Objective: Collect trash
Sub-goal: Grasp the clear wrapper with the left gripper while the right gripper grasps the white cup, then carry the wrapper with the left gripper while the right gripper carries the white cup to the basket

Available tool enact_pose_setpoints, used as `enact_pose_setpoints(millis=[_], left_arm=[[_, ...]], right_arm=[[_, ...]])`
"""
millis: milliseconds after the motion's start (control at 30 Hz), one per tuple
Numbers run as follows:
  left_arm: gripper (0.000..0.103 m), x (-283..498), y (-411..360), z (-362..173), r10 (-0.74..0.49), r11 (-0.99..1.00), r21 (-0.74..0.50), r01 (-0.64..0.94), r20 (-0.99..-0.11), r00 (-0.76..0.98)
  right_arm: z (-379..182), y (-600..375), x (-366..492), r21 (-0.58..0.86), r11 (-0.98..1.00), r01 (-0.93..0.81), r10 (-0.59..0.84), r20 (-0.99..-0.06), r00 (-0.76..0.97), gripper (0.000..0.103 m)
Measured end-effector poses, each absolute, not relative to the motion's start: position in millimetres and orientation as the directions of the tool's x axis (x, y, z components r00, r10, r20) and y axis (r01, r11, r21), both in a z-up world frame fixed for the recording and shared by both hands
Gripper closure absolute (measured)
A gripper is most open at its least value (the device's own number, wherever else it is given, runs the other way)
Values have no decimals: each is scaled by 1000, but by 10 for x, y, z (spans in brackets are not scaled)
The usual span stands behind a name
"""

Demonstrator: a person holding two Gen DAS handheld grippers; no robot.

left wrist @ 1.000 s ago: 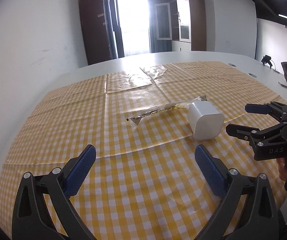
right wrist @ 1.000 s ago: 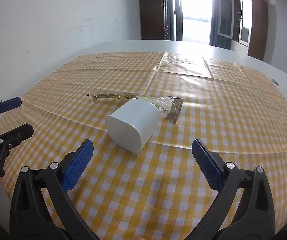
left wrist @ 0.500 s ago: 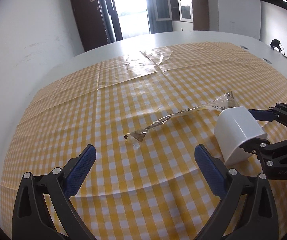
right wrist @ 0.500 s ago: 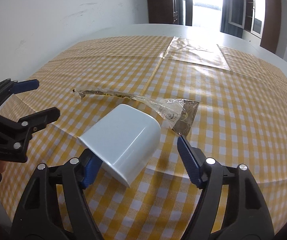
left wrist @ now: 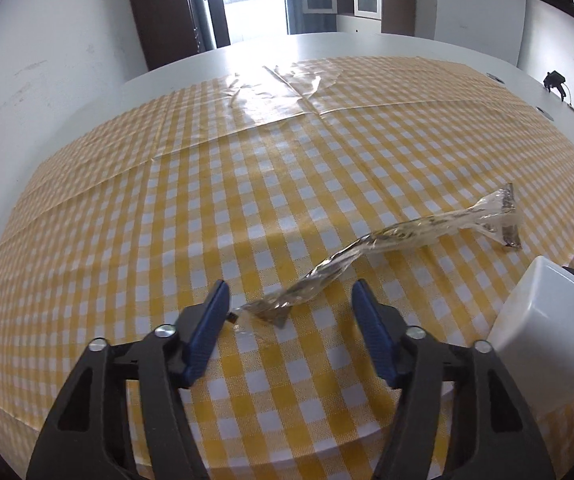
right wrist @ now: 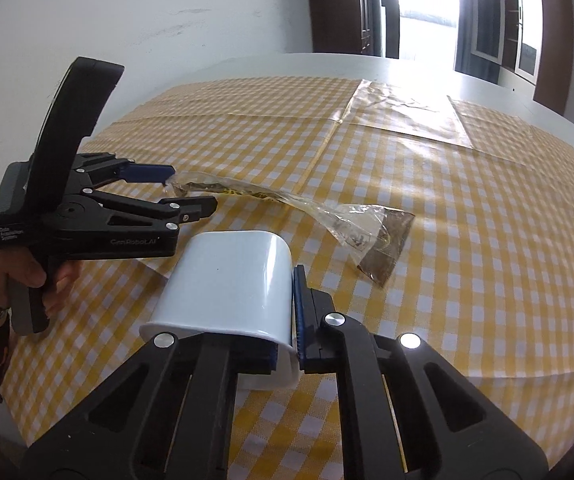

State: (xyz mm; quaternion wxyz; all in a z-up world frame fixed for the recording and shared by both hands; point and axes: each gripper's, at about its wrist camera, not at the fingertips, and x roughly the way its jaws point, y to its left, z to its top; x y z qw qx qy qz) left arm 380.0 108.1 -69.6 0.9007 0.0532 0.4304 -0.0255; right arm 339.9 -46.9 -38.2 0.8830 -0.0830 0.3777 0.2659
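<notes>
A long twisted clear plastic wrapper [left wrist: 383, 248] lies on the yellow checked tablecloth; it also shows in the right wrist view [right wrist: 287, 204]. My left gripper [left wrist: 289, 308] is open, its blue fingers on either side of the wrapper's near end; it also shows in the right wrist view [right wrist: 191, 188]. My right gripper [right wrist: 285, 316] is shut on the rim wall of a small white bin [right wrist: 231, 276], which is tipped on its side and held at the table's near edge. The bin shows at the right in the left wrist view [left wrist: 555, 320].
The tablecloth [left wrist: 167, 208] covers a round white table [left wrist: 327, 44] beside a white wall. A shiny creased patch [right wrist: 403, 112] lies at the cloth's far side. Dark cabinets and a bright window stand behind. Small dark items [left wrist: 557, 80] sit at the far right.
My right gripper has closed on the white bin's wall and lifted it. My left gripper has moved forward to the wrapper's near end and its fingers have narrowed around it.
</notes>
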Motion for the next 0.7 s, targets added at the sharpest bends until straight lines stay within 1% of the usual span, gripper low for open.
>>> enact_pose_setpoints(millis=[33, 67, 133, 167, 333, 433, 533, 700], left_arm=[[81, 3798, 1067, -705, 5, 992, 81, 92, -780, 625], [88, 3783, 1060, -701, 8, 993, 83, 90, -780, 626], [94, 3733, 1056, -656, -9, 994, 63, 92, -777, 629], [95, 3698, 1053, -629, -15, 994, 55, 91, -774, 633], [96, 3364, 1121, -450, -32, 999, -1, 47, -745, 666], [96, 3071, 1159, -335, -45, 999, -44, 19, -725, 687], [96, 2746, 1129, -231, -62, 998, -67, 21, -707, 704], [96, 2284, 1014, -133, -77, 996, -82, 28, -685, 725]], right_arm=[[-382, -478, 3398, 57, 846, -531, 408, -711, 573, 97], [-379, -488, 3394, 59, 847, -528, 408, -709, 575, 97], [-372, -500, 3392, 63, 847, -528, 411, -708, 575, 97], [-371, -508, 3390, 68, 847, -527, 413, -706, 575, 97], [-346, -574, 3395, 93, 852, -515, 428, -691, 583, 98], [-289, -556, 3337, 84, 844, -529, 439, -675, 593, 98], [-176, -527, 3165, 60, 836, -546, 444, -659, 607, 98], [-44, -542, 2783, 70, 824, -562, 472, -634, 613, 98]])
